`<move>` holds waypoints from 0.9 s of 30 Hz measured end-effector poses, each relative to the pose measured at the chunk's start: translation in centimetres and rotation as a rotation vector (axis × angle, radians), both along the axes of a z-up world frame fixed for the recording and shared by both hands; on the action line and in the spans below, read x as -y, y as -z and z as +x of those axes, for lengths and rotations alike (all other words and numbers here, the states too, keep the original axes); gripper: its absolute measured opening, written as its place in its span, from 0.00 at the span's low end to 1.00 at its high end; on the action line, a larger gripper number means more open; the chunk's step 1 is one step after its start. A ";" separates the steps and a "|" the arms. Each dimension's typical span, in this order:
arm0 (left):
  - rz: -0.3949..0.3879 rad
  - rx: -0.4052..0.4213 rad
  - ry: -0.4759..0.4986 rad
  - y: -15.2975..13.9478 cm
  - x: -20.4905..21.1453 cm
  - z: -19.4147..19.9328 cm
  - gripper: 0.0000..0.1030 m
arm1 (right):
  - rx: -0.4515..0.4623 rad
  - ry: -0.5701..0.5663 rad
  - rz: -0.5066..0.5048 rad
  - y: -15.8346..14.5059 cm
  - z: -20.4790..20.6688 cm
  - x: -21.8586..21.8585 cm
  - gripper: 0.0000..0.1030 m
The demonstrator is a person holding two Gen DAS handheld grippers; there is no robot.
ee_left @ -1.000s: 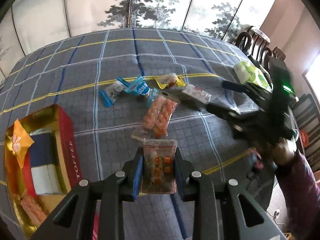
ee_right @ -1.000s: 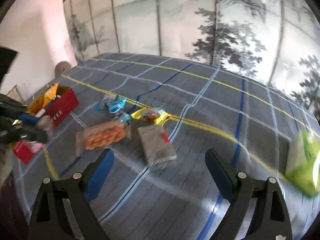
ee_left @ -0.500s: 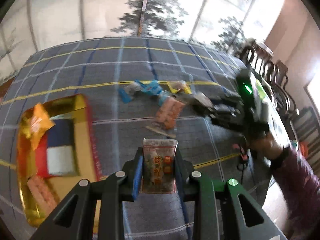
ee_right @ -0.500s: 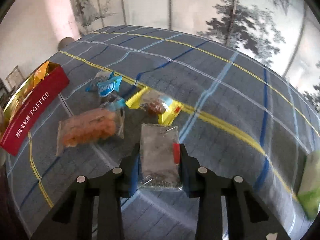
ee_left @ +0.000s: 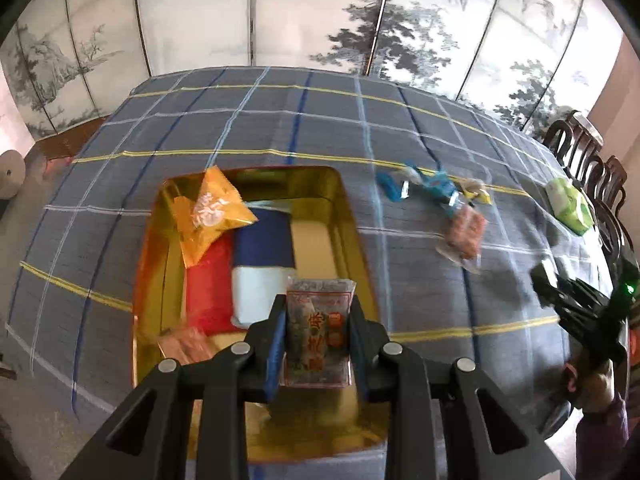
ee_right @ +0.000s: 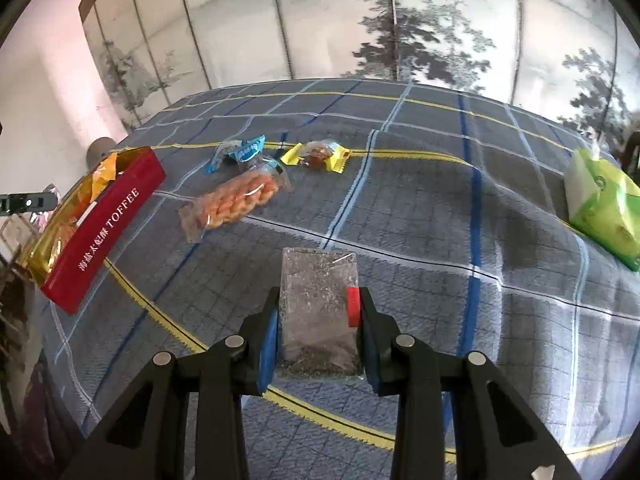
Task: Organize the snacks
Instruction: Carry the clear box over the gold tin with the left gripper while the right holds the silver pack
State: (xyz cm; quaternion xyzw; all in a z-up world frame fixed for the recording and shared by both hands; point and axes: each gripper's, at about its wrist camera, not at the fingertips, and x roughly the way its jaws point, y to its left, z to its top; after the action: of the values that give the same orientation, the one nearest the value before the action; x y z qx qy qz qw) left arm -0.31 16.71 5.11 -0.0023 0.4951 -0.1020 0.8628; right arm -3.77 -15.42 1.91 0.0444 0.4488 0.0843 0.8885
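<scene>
A folding screen (ee_left: 320, 12) painted with ink pine trees stands behind the table. Dark wooden chairs (ee_left: 592, 160) line the table's right edge, beside a pink wall (ee_right: 44, 60).

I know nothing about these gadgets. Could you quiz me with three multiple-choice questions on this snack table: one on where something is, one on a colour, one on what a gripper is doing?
1. Where does the left gripper hold its clear snack packet with red print?
A. above the gold-lined red toffee box
B. beside the green tissue pack
C. on the floor

2. What colour is the box's outer wall?
A. blue
B. red
C. white

3. What is the right gripper doing?
A. open and empty
B. shut on an orange bag
C. shut on a clear packet of dark bits

Answers: 1 A, the box interior lies under the jaws. 2 B, red with white TOFFEE lettering. 3 C, the jaws pinch its sides.
</scene>
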 end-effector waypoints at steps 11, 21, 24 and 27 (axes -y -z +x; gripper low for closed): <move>0.063 0.013 0.038 3.7 0.4 6.5 0.27 | 0.018 0.058 0.007 0.3 0.1 0.5 0.31; 0.079 0.000 0.043 5.3 1.5 9.6 0.27 | 0.014 0.044 -0.004 0.5 0.0 0.1 0.31; 0.080 0.004 0.042 5.4 1.8 9.8 0.27 | 0.017 0.047 -0.005 0.5 0.0 -0.1 0.31; 0.090 0.007 0.045 5.5 2.2 10.1 0.27 | 0.017 0.043 -0.009 0.5 0.0 -0.2 0.31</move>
State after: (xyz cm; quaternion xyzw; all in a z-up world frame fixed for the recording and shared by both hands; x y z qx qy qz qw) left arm 9.75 14.52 -0.43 0.0478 0.4961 -0.0990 0.8613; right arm -3.77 -15.24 1.38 0.0493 0.4407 0.0633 0.8941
